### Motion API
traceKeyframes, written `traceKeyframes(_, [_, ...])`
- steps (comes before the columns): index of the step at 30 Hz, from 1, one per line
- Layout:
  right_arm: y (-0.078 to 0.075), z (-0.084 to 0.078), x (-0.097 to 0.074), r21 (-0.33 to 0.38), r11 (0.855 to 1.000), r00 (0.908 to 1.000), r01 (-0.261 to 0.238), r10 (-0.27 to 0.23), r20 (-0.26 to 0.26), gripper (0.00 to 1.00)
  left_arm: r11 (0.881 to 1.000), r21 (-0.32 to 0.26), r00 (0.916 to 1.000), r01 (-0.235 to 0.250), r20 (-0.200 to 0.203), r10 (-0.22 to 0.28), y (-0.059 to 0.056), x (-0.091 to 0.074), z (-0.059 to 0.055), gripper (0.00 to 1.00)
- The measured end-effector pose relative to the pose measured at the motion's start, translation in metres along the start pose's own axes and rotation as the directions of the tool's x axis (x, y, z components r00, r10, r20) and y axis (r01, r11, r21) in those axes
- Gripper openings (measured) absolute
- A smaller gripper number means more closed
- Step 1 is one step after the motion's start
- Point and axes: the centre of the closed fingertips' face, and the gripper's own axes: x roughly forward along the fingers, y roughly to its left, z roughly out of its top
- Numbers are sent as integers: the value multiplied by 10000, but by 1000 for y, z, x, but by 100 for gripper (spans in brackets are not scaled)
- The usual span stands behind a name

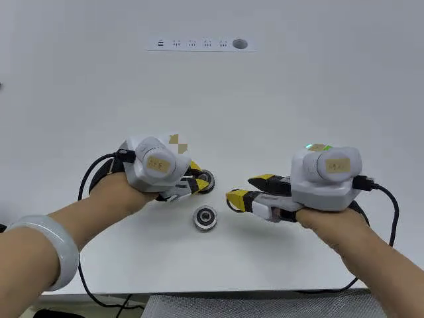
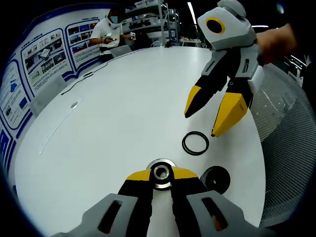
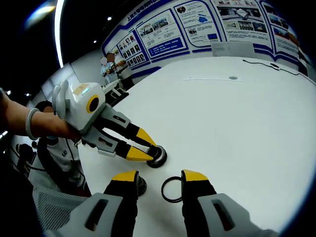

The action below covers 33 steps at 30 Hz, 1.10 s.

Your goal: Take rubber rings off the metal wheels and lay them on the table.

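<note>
Broad bare table ahead; 1 loose ring and 1 free wheel near its front edge.

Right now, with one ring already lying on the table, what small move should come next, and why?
I would probably open the left gripper and release the wheel it clamps. The loose ring lies flat on the table by the open right gripper, so that pull seems done, and the second wheel beside it looks black-rimmed.
</note>
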Motion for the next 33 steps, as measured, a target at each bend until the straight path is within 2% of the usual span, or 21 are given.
traceKeyframes(10, [1, 12, 9, 1055, 9935, 9985, -428, 390, 382, 34, 10000, 4, 10000, 12, -7, -12, 0, 0, 0, 13])
traceKeyframes(15, [3, 14, 17, 1987, 9765, 9960, -839, 763, 457, 34, 10000, -22, 10000, 78, -43, -78, 0, 0, 0, 13])
traceKeyframes(17, [3, 16, 20, 2134, 9729, 9955, -890, 801, 497, 34, 9999, -31, 9999, 108, -73, -108, 0, 0, -1, 13])
traceKeyframes(22, [3, 13, 30, 2313, 9687, 9959, -905, 877, 222, 33, 9999, -51, 9999, 131, -64, -131, 0, 0, -1, 13])
traceKeyframes(33, [-1, 13, 55, 2963, 9482, 9929, -1144, 1190, 26, 31, 9999, -75, 9999, 141, -41, -141, 0, 0, -1, 13])
